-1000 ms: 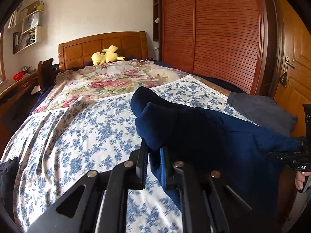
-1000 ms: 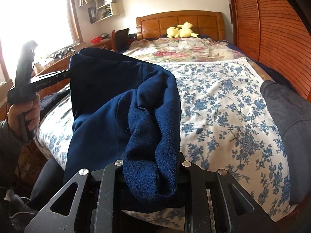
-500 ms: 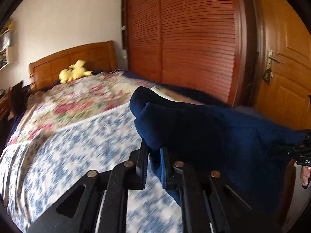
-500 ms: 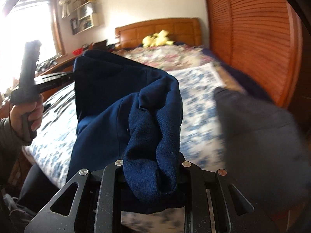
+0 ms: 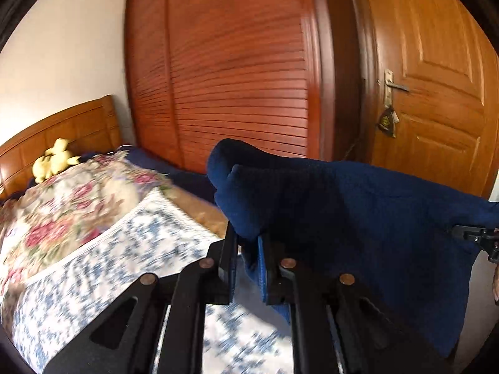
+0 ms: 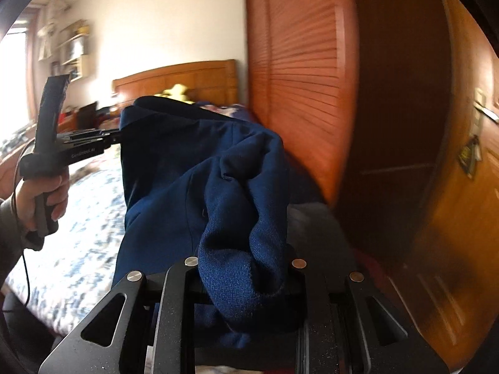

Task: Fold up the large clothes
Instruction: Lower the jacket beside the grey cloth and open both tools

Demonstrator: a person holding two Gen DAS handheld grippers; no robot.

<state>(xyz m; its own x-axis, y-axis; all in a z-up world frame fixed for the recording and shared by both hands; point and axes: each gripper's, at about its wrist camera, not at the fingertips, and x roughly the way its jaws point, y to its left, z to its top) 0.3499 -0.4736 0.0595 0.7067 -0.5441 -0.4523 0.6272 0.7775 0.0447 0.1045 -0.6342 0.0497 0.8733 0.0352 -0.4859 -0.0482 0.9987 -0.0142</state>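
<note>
Above the blue-flowered bed (image 5: 103,268), I hold a navy knit garment (image 5: 358,218) stretched between my left gripper (image 5: 248,261) and right gripper (image 6: 246,283), both jaws clenched on it.

home bedroom, bed (image 5: 103,249) with floral covers, wooden headboard (image 5: 62,127), slatted wardrobe (image 5: 237,78), door (image 5: 436,93)

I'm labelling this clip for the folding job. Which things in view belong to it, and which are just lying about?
Part of the job:
navy garment, stretched between the two grippers
left gripper, shut on it
right gripper, shut on it
bed

Lying about:
yellow plush toy
wardrobe
door
wall shelves
</note>
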